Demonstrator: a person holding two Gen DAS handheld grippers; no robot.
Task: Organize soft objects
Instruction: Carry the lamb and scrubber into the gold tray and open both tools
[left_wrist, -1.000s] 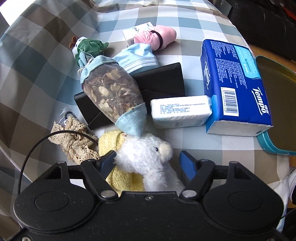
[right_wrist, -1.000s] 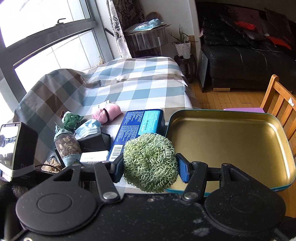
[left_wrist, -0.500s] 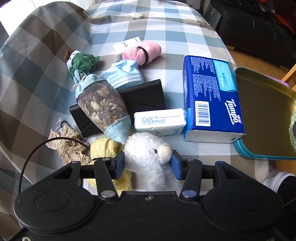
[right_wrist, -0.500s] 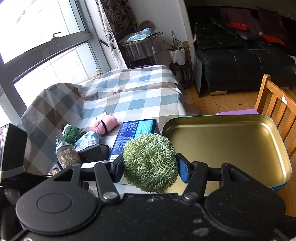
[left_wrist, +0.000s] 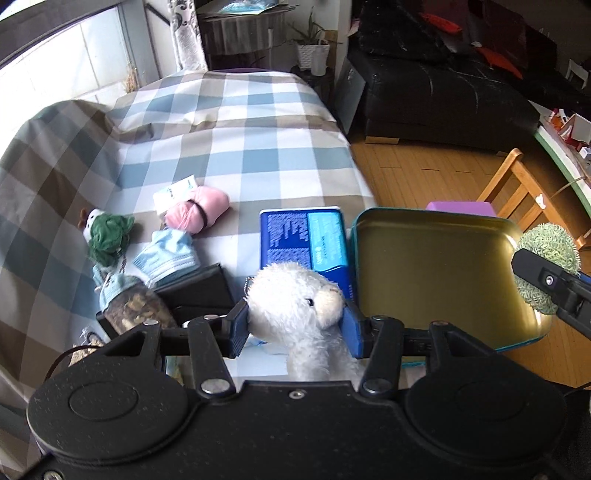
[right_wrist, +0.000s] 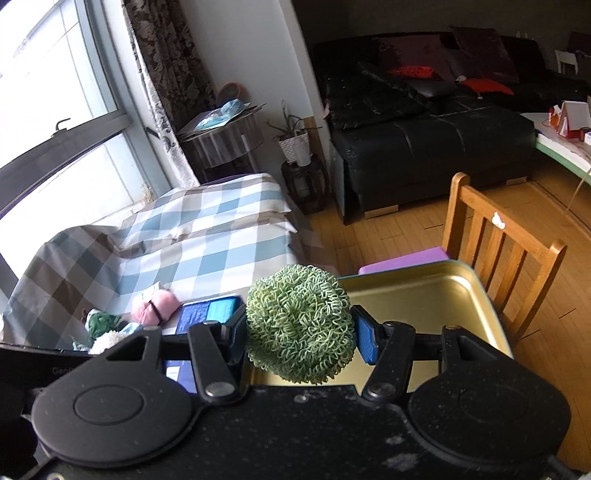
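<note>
My left gripper (left_wrist: 293, 321) is shut on the head of a white plush lamb (left_wrist: 295, 295), lifted off the checked tablecloth (left_wrist: 240, 147). A green curly scrubber ball (right_wrist: 299, 325) sits squeezed between the pads of my right gripper (right_wrist: 300, 334), above the near edge of the gold tin tray (right_wrist: 443, 295). That ball (left_wrist: 546, 254) and right gripper also show at the right edge of the left wrist view, beyond the tray (left_wrist: 436, 266). On the cloth lie a pink soft roll (left_wrist: 195, 214), a green plush toy (left_wrist: 109, 232) and a blue face mask (left_wrist: 166, 254).
A blue tissue pack (left_wrist: 306, 240) lies left of the tray. A black wallet (left_wrist: 199, 291) and a sachet of dried bits (left_wrist: 136, 314) sit near my left gripper. A wooden chair (right_wrist: 495, 251) stands past the tray, with a black sofa (right_wrist: 424, 140) behind it.
My left gripper closed on the white lamb and lifted it off the cloth toward the tray. My right gripper rose and moved right over the tray with the green ball still held.
</note>
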